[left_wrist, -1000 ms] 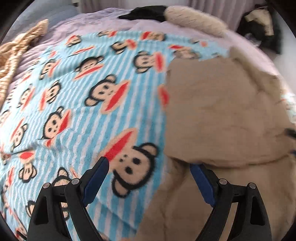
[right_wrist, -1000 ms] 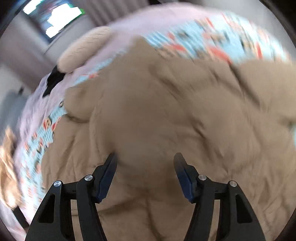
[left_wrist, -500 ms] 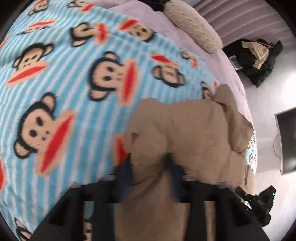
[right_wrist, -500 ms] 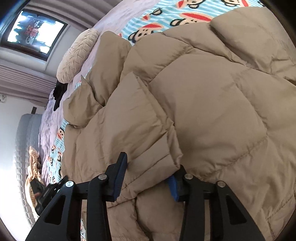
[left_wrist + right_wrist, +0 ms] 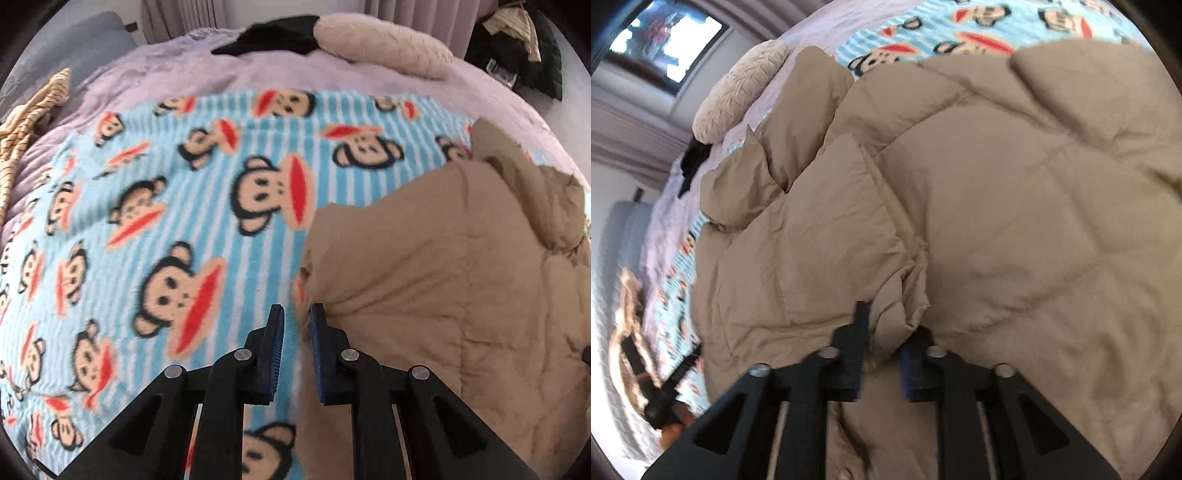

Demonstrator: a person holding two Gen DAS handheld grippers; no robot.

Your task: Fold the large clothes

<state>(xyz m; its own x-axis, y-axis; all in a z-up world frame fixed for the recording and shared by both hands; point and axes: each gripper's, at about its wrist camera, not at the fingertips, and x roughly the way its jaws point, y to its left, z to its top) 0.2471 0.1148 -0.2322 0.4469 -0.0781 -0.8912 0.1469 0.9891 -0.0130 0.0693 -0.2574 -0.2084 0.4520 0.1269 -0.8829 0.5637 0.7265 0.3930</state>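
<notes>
1. Left wrist view: a second ago the jaws of the left hand-held gripper (image 5: 297,314) stood wide apart over the blanket; now they are drawn nearly together, with only a narrow slit between them. The edge of the tan padded coat (image 5: 443,280) touches the right-hand jaw, but I cannot tell whether any cloth is actually pinched. The coat lies ahead and to the right of this gripper, on the monkey-print blanket (image 5: 166,206) spread over the bed (image 5: 155,88).

2. Risk here, as I judge it: if the grip has caught little or nothing, a pull will leave the coat edge behind, or drag a pinch of blanket instead, since fleece shows directly in the slit.

3. Right wrist view: the right hand-held gripper (image 5: 882,332), open a second ago, is now clamped on a bunched fold of the coat (image 5: 1015,221), which fills the view ahead and to both sides.

4. Risk here: the pinched wad looks thick and slippery; a quick lift could let it slide out, or the bulky quilting could spring the fold open. The frame is also motion-blurred, so pulling unevenly with the other side would skew the fold.
</notes>
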